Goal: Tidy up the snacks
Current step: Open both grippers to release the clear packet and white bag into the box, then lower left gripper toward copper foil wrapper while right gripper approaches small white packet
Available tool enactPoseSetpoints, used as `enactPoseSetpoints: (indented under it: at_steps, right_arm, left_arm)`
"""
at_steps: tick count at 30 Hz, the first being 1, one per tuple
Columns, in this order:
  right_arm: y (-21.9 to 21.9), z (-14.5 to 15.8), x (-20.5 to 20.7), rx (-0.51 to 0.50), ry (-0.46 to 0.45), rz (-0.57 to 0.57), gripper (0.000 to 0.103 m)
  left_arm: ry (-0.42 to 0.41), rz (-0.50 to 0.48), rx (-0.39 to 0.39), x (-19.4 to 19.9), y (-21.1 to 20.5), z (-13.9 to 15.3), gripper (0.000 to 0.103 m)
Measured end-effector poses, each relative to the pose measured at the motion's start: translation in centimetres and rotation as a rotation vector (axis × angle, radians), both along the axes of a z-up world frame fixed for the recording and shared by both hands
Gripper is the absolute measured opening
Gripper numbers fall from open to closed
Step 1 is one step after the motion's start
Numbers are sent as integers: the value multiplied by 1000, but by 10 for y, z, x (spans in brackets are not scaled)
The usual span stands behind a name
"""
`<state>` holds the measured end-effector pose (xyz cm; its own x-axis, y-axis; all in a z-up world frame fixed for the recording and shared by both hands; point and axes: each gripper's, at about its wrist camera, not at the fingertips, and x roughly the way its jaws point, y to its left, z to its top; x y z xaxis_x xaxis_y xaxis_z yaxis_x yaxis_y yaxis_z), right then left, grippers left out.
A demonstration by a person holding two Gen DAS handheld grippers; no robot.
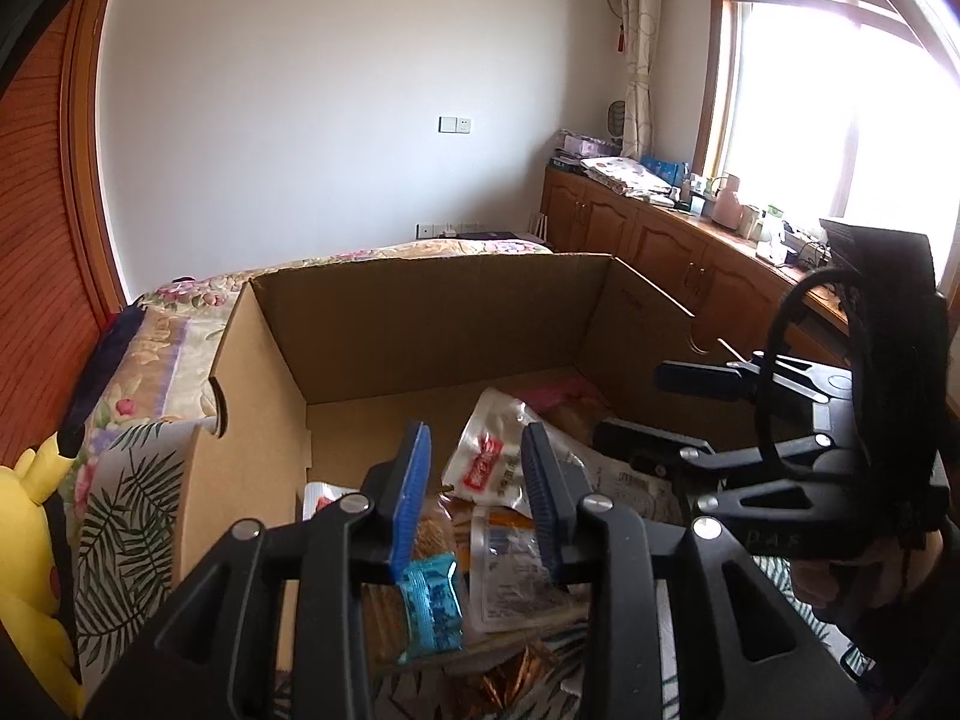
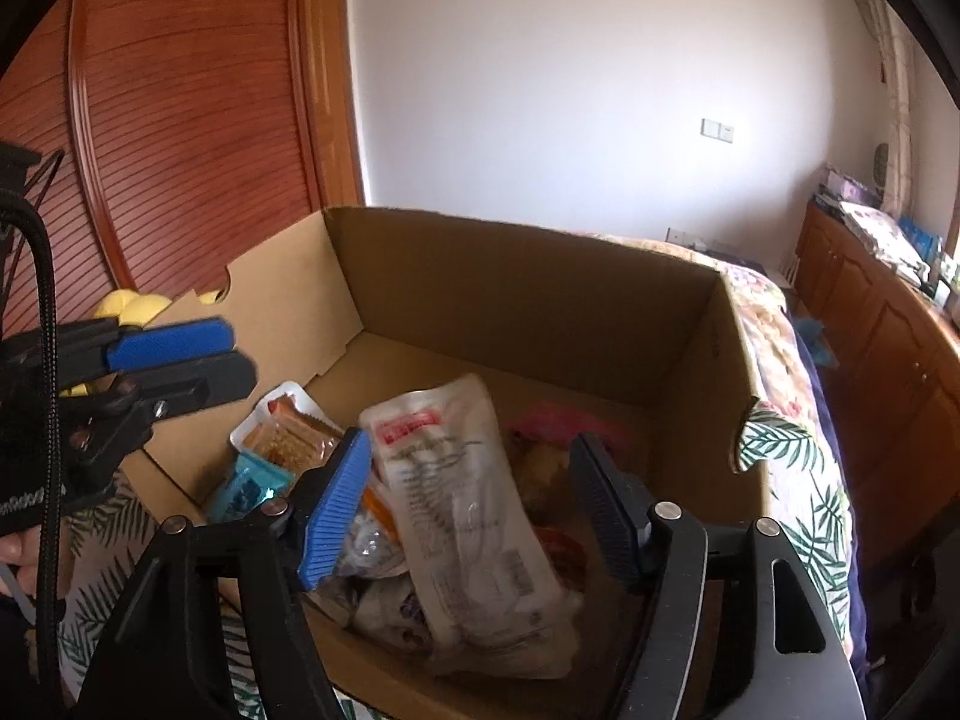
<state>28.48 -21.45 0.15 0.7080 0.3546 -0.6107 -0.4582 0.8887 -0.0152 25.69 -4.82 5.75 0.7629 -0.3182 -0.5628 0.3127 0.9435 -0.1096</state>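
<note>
Both grippers hang over the cardboard box [image 2: 540, 276] of snacks. The left gripper [image 1: 477, 498] is released, holding nothing. The right gripper [image 2: 474, 504] is released too, with the white bag [image 2: 468, 510] lying loose under it at 6 o'clock.

White wall [image 1: 312, 120], bright window [image 1: 840, 108], wooden cabinets [image 1: 648, 234], slatted wardrobe door [image 2: 180, 108]

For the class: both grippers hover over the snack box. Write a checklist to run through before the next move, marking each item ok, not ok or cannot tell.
1. Right gripper open, pads pressing nothing: ok.
2. Left gripper holding nothing: ok; a gap shows between its pads.
3. White bag inside the box: ok.
4. Blue packet inside the box: cannot tell; it lies at the near edge.
5. Free floor space at the box's far end: ok.
6. Grippers apart from each other: ok.
</note>
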Motion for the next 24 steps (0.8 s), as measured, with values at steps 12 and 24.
enactPoseSetpoints:
  at_steps: [12, 24]
  right_arm:
    - [-14, 24, -46, 22, -49, -21, 71]
    - [-19, 26, -101, 34, -67, 1, 71]
  left_arm:
    - [-54, -1, 15, -54, 7, 23, 41]
    - [-26, -2, 47, -84, 7, 6, 50]
